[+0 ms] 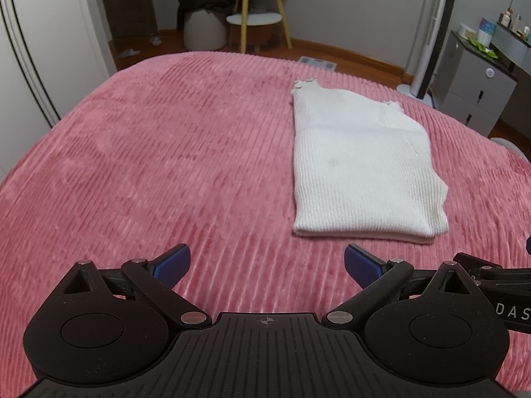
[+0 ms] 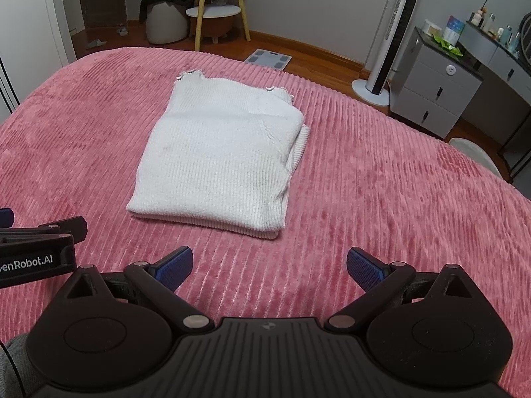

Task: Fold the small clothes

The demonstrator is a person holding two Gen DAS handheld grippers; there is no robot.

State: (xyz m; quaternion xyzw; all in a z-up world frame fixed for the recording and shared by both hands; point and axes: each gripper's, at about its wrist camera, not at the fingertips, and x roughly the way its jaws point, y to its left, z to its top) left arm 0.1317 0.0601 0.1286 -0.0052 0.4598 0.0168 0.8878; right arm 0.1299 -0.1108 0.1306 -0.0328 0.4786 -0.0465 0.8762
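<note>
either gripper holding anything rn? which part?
Nothing held. Left gripper and right gripper are open, short of the folded white garment.

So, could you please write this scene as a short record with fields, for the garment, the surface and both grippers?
garment: white knit garment, folded into a rough rectangle, lying flat
garment edges: scalloped trim at the far end; the right side shows layered folds
surface: pink ribbed blanket on a bed
left gripper: open, empty, over the blanket, short of the garment's near edge
right gripper: open, empty, also short of the near edge
contact: neither gripper touches the garment
background: white tower fan, grey drawers
</note>
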